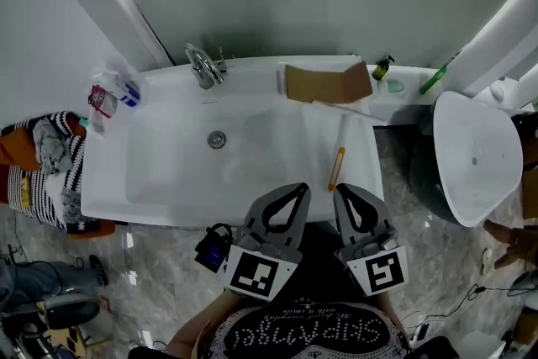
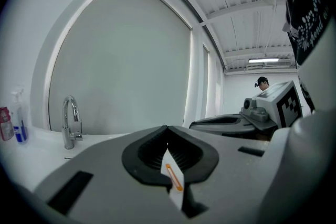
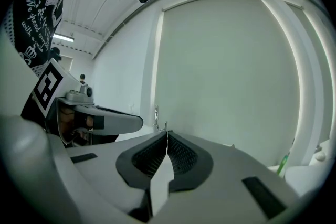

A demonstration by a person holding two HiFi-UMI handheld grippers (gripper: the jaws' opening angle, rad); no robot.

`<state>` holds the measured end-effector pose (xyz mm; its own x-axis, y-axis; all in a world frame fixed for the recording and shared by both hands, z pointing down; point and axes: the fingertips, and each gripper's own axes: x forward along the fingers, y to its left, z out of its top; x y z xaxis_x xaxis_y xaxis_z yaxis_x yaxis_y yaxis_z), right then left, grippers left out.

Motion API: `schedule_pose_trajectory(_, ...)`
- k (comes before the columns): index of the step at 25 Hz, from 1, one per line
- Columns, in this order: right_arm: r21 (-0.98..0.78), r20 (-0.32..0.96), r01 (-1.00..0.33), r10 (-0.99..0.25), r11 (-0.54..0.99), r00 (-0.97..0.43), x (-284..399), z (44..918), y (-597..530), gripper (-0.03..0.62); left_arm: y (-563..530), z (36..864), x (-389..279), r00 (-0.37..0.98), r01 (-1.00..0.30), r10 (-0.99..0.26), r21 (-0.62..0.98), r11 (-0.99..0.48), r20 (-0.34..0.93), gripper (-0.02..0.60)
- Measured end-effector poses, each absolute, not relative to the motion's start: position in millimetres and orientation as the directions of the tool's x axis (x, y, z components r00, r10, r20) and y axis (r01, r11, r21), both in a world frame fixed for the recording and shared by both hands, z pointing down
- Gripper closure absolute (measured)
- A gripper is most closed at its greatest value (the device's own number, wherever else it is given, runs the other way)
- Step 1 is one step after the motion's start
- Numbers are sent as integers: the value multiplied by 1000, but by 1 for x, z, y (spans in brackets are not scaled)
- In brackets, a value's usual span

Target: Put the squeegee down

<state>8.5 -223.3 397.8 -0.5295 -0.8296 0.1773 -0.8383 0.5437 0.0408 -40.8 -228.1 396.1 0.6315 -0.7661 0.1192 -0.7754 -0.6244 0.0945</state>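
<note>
White bathroom sink [image 1: 168,172], grey wall behind, marble floor below. Squeegee [image 1: 337,166] lies flat on sink's R side w/ its orange handle end toward the person, right by R gripper [image 1: 341,191] tips. It isn't gripped; can't tell if it touches. R gripper jaws fully together, nothing between. L gripper [image 1: 299,191] just beside R one, left of squeegee handle, jaws also together, empty. Both sit over sink's near edge, pointing approx level at wall. Faucet [image 1: 203,67] far ahead-left of L gripper, drain [image 1: 217,139] ahead-left and nearer. Cardboard piece [image 1: 328,83] ahead of both grippers at sink's back edge, beyond squeegee. 2 small bottles [image 1: 109,95] well off to L gripper's left.
</note>
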Motion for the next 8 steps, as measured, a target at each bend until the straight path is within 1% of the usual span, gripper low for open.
schedule_pose_trajectory(8, 12, 176, -829, -817, 560, -549, 0, 404, -218, 571, -223, 402, -42, 636, -771, -764, 99, -629, 106, 577)
